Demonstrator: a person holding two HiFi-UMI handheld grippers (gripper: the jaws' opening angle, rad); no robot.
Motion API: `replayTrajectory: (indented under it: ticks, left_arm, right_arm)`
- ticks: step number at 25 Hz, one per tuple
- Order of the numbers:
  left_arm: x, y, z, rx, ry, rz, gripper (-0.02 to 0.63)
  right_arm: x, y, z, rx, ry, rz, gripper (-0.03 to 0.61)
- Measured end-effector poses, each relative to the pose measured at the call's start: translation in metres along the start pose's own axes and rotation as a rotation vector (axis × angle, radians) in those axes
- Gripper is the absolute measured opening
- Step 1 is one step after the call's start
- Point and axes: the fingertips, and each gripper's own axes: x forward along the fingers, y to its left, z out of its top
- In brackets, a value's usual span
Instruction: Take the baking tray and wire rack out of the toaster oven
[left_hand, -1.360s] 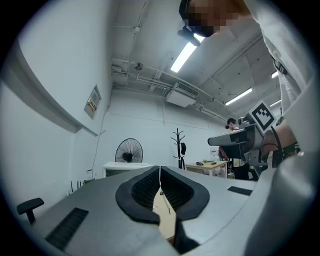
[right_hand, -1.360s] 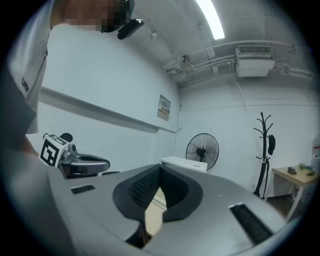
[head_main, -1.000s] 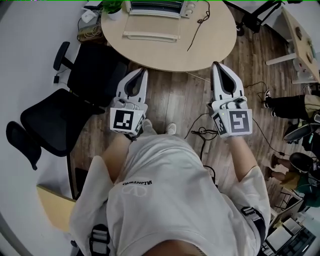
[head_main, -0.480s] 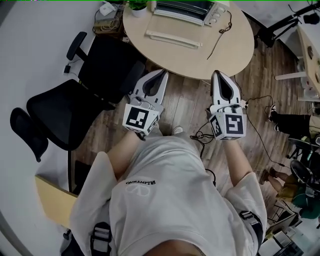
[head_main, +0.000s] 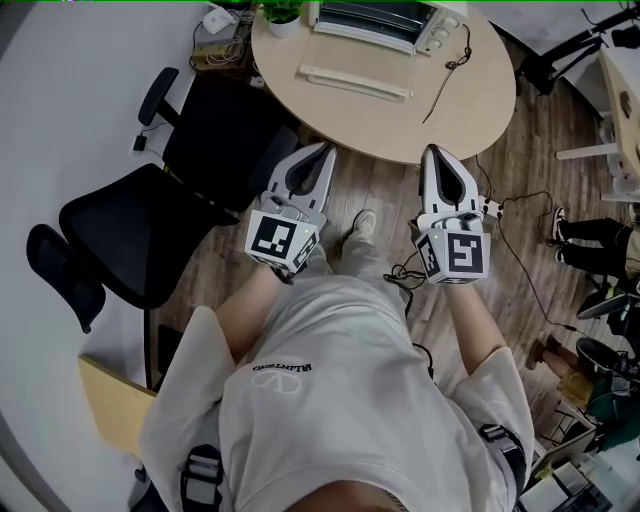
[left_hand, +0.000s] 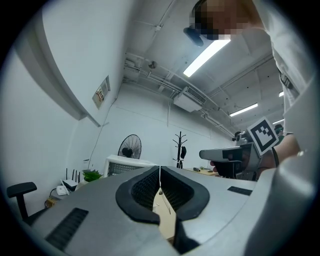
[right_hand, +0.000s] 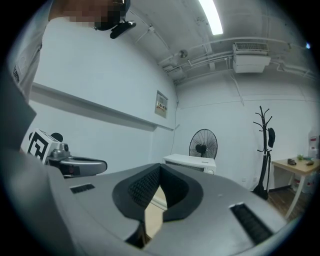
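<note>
The white toaster oven (head_main: 378, 20) stands at the far side of the round wooden table (head_main: 470, 110), its door (head_main: 358, 72) folded down flat towards me. I cannot make out the baking tray or wire rack inside it. My left gripper (head_main: 326, 150) and right gripper (head_main: 431, 151) are held side by side over the floor, tips just short of the table's near edge, both shut and empty. In the left gripper view the shut jaws (left_hand: 160, 169) point level at the oven (left_hand: 127, 164). The right gripper view shows the same with its jaws (right_hand: 160, 167) and the oven (right_hand: 191, 161).
A black office chair (head_main: 150, 230) stands close on the left, beside the table. A power cord (head_main: 447, 70) trails across the tabletop and cables (head_main: 410, 270) lie on the wooden floor. A potted plant (head_main: 279, 12) sits left of the oven. A fan (right_hand: 202, 144) and coat rack (right_hand: 265, 150) stand behind.
The table and oven have drawn nearer as the person stepped forward. Both grippers now reach the table's near edge, still shut; the right one has dropped a little.
</note>
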Motion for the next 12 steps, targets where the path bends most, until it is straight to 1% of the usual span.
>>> replayTrajectory:
  ticks: [4, 12]
  left_arm:
    - [0.016, -0.003, -0.001, 0.008, 0.007, -0.011, 0.009]
    - [0.066, 0.003, -0.006, 0.010, 0.032, 0.004, 0.009]
  right_arm:
    - [0.011, -0.009, -0.005, 0.007, -0.003, -0.004, 0.002]
    - [0.051, -0.038, -0.007, 0.033, -0.011, 0.040, 0.002]
